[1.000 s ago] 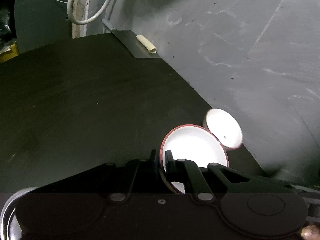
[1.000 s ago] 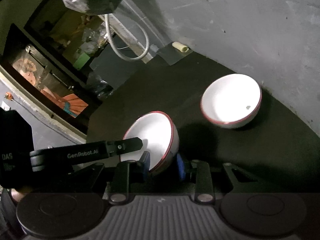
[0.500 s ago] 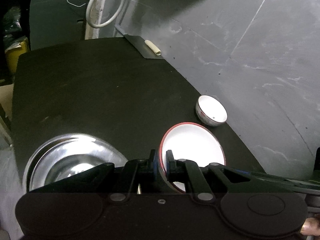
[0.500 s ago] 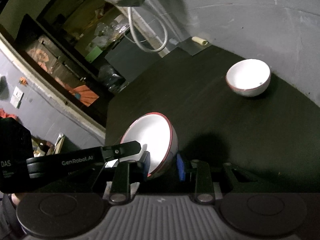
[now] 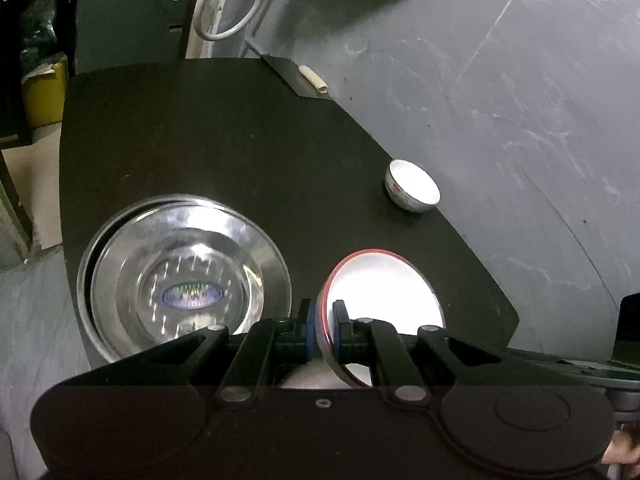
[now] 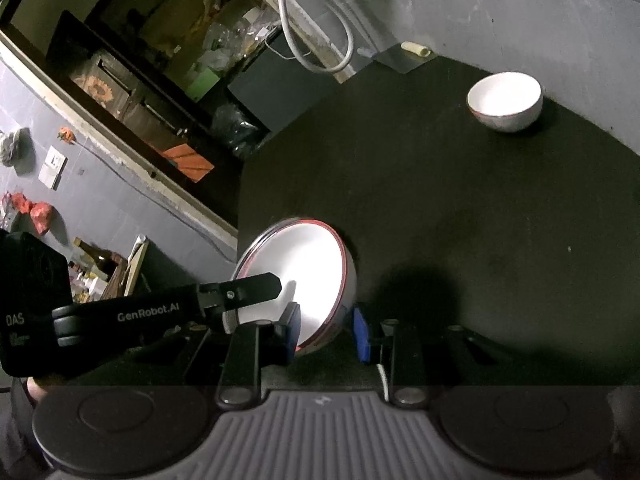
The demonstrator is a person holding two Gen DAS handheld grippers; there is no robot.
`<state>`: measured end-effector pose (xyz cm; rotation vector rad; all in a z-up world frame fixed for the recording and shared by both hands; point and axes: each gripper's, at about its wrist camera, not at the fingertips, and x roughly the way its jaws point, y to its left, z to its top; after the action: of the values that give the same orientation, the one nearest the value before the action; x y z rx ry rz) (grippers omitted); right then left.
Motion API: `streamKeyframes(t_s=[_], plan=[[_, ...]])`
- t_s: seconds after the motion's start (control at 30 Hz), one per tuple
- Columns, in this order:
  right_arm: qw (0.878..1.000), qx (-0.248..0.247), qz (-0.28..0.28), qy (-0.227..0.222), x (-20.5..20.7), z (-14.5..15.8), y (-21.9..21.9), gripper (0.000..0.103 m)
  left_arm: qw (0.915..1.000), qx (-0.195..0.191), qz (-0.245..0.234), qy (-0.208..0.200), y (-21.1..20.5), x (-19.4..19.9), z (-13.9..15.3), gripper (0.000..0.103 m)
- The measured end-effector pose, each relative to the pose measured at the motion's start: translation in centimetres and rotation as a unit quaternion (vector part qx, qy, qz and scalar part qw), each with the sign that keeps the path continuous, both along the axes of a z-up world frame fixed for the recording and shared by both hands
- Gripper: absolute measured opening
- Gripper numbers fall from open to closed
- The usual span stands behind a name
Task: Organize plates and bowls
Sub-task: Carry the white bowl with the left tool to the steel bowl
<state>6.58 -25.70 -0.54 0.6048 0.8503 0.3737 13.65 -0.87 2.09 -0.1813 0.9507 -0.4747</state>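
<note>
Both hands have drawn back from the wall side of the tabletop since a second ago, so the small white bowl (image 5: pixel 413 191) looks farther off and a stack of steel plates (image 5: pixel 182 280), hidden before, now shows.

The tabletop (image 5: pixel 224 152) is a dark, matte sheet with a cut corner. It stands against a grey, scuffed wall (image 5: pixel 520 80). At its far corner lies a small grey sheet with a pale roll (image 5: pixel 314 78) on it, and a loop of white cable (image 5: pixel 236 8) hangs beside the wall. Past the left edge, in the right wrist view, are cluttered dark shelves (image 6: pixel 132 76).

The left claw (image 5: pixel 322 330) is closed on the rim of a red-rimmed white bowl (image 5: pixel 384 288): one pad sits inside the rim and one outside. The right claw (image 6: pixel 326 332) pinches the same bowl's (image 6: pixel 304 272) wall, with one blue pad inside and the other outside. The bowl tilts, its mouth turned toward the left gripper, above the near part of the tabletop.

Bowls: two, the held one and the small one by the wall edge, well apart. Steel plates: at least two, stacked at the near left of the tabletop, just beside the held bowl; I cannot tell if more lie beneath.
</note>
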Motion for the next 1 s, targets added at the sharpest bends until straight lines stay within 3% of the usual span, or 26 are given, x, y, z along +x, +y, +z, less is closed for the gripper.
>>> streamKeyframes(t_s=[0.5,1.0], plan=[[1.000,0.000,0.005,0.020,-3.8,-0.3,0.5,0.033,0.9996,0.001,-0.008,0.027,0.7,-3.6,-1.0,0.010],[0.999,-0.009,0.022,0.045,-4.2,-0.8,0.6,0.033,0.9977,0.007,0.001,0.067,1.0,-5.0,-2.6,0.010]])
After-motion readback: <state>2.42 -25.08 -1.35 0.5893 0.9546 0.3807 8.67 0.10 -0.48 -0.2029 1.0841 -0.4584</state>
